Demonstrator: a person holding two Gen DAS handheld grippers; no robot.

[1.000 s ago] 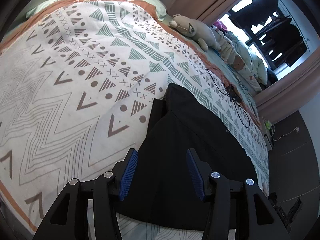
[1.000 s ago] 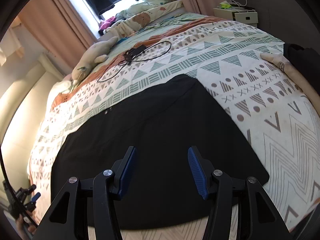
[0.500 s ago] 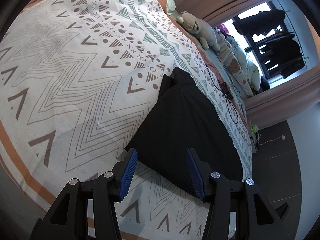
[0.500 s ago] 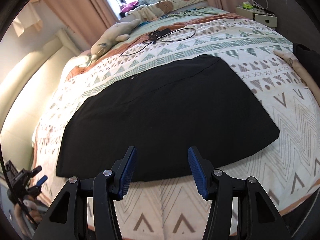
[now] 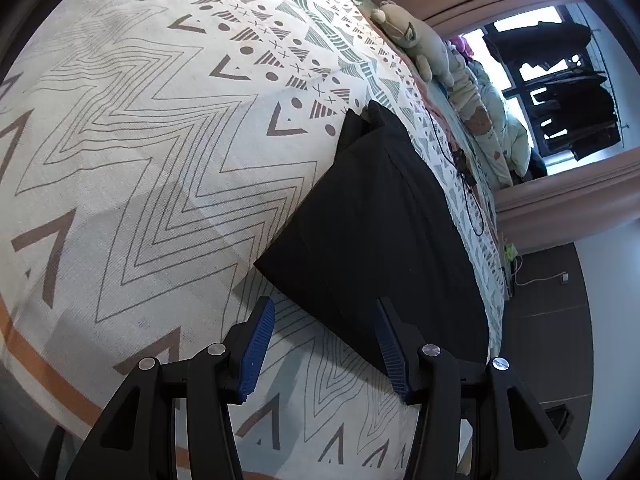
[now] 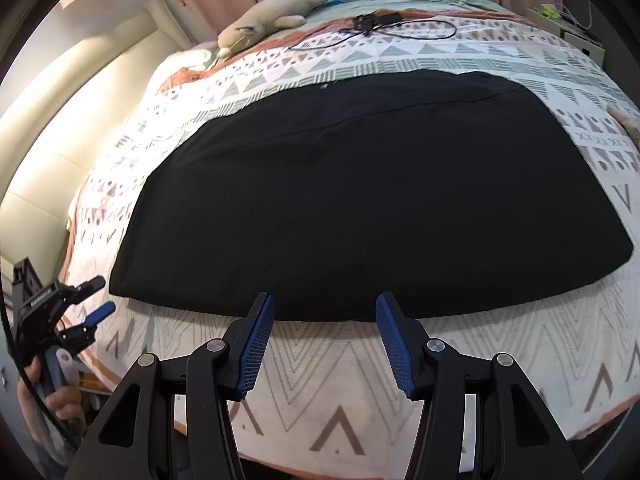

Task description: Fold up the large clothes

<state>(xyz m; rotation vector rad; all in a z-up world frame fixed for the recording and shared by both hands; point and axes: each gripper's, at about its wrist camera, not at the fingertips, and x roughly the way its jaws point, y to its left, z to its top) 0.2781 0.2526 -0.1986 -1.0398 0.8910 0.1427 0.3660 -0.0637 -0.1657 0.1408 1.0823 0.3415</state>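
- Your jaws are spread wide on both tools. The left gripper and the right gripper each hold nothing, with the blue pads apart and only air between them.
- The bed cover is the biggest thing. It fills most of both views, white with zigzag lines, triangles and dots.
- The black garment is next. In the right wrist view it lies flat across the middle of the frame, a wide dark shape with smooth edges. Its near edge sits just above your right pads.
- In the left wrist view the same garment runs from the middle of the frame toward the lower right. One corner points at your left pads, close to them but not touching.
- It looks like it has been folded once or more, because layers show at its far end in the upper middle of the left view. I cannot tell how many folds.
- It is still long and wide, so I think more folding is left. You would need to grab an edge or corner next.
- A stuffed toy lies at the top of the right view, well away from the garment.
- A black cable lies at the top middle, also clear of the garment.
- Your left tool also shows small at the lower left edge of the right view, held in your hand.
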